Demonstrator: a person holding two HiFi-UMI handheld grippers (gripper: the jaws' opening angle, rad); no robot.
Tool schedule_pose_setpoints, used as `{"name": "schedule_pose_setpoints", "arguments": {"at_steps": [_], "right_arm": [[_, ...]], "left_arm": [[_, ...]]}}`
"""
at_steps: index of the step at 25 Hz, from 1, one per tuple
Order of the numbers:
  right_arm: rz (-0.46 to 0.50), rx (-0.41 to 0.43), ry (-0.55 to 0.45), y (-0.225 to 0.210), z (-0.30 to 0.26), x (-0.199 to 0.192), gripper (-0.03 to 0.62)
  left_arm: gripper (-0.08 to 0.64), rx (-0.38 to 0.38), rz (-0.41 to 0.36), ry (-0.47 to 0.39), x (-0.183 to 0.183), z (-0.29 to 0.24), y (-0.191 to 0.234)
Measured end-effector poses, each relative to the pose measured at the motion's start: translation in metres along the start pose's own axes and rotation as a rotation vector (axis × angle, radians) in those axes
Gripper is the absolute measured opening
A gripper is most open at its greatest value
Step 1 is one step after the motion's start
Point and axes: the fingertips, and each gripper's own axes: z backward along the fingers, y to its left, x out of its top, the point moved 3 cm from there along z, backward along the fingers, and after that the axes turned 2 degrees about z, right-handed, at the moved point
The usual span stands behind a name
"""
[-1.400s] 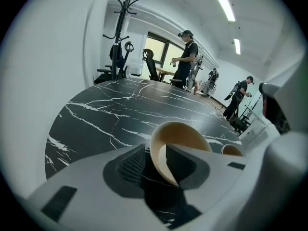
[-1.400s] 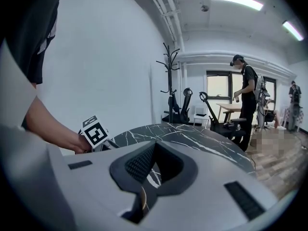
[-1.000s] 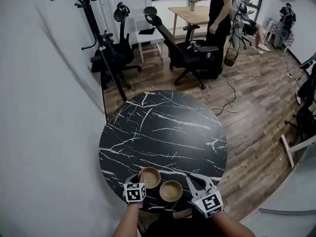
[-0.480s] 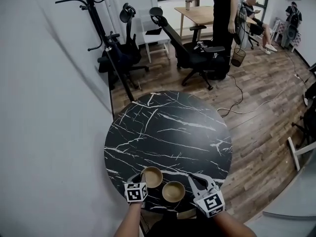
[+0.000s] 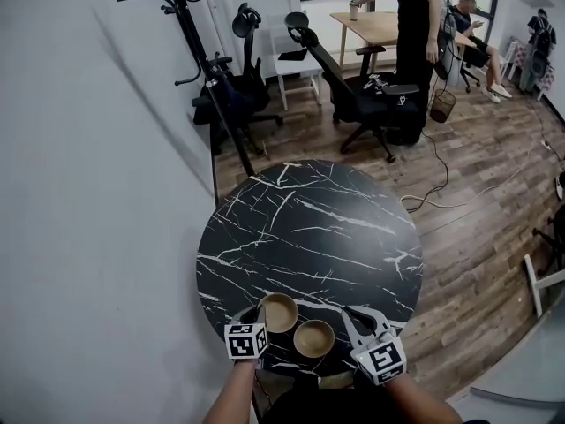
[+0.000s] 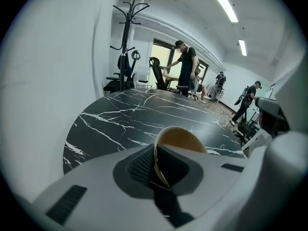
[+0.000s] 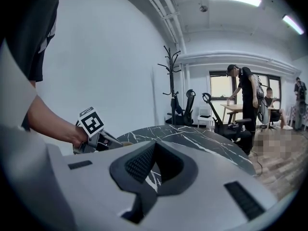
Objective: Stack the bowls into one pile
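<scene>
Two light wooden bowls are at the near edge of the round black marble table (image 5: 309,228). My left gripper (image 5: 259,315) is shut on the near rim of the left bowl (image 5: 280,313). In the left gripper view that rim (image 6: 179,137) is pinched between the dark pads of the left gripper (image 6: 156,153), and the bowl tilts just above the tabletop. The second bowl (image 5: 314,338) rests on the table to its right. My right gripper (image 5: 347,313) hovers to the right of that bowl, shut and empty. The right gripper view shows the right gripper (image 7: 154,150) with its jaws together, and the left gripper (image 7: 94,131) beyond.
A white wall runs along the left, close to the table. Behind the table are a black coat stand (image 5: 207,60), office chairs (image 5: 371,95) and a standing person (image 5: 415,25) at a wooden desk. Cables (image 5: 459,193) lie on the wooden floor at right.
The left gripper has come up slightly with the left bowl in its jaws. The head view has swung, so the table sits further right. The right gripper has stayed put.
</scene>
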Motion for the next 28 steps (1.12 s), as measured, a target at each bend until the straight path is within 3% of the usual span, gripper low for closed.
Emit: {"name": "schedule_pose_setpoints", "arguments": {"at_steps": [12, 28], "right_arm": [[0.024, 0.070, -0.011, -0.002, 0.009, -0.004, 0.009], [0.045, 0.145, -0.029, -0.003, 0.017, -0.007, 0.009]], "left_arm": [[0.031, -0.029, -0.009, -0.040, 0.004, 0.032, -0.044], [0.031, -0.092, -0.072, 0.055, -0.054, 0.026, -0.111]]}}
